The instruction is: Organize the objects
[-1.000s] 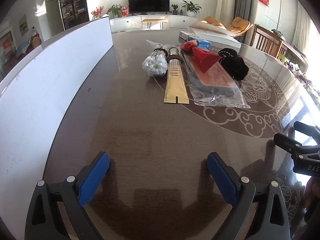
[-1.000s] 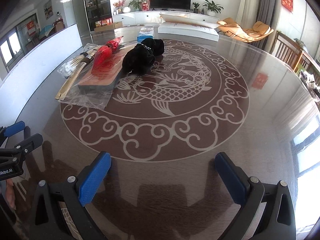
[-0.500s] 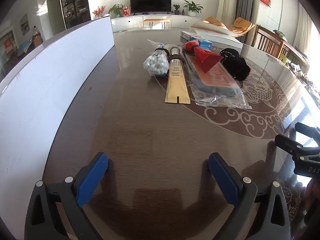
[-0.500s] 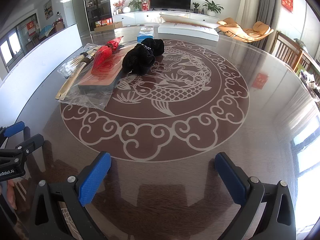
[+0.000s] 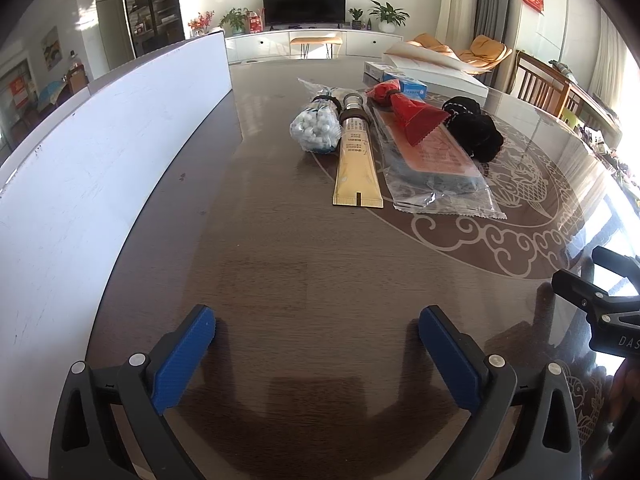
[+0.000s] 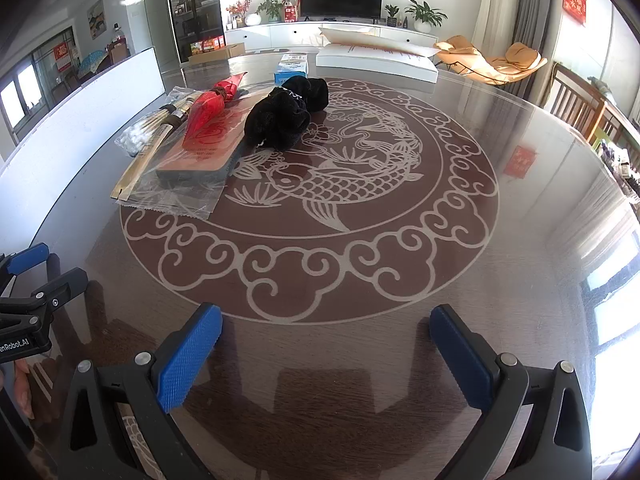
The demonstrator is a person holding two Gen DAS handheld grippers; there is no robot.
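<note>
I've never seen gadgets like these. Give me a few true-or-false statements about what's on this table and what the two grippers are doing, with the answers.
1. The left gripper is open and holds nothing. True.
2. The right gripper is clamped on the black cloth. False: it is open, and the cloth lies far ahead of it.
3. The yellow tube lies between the bag of cotton swabs and the clear packet. True.
4. The red scraper stands upright on the bare table. False: it lies on the packet.
</note>
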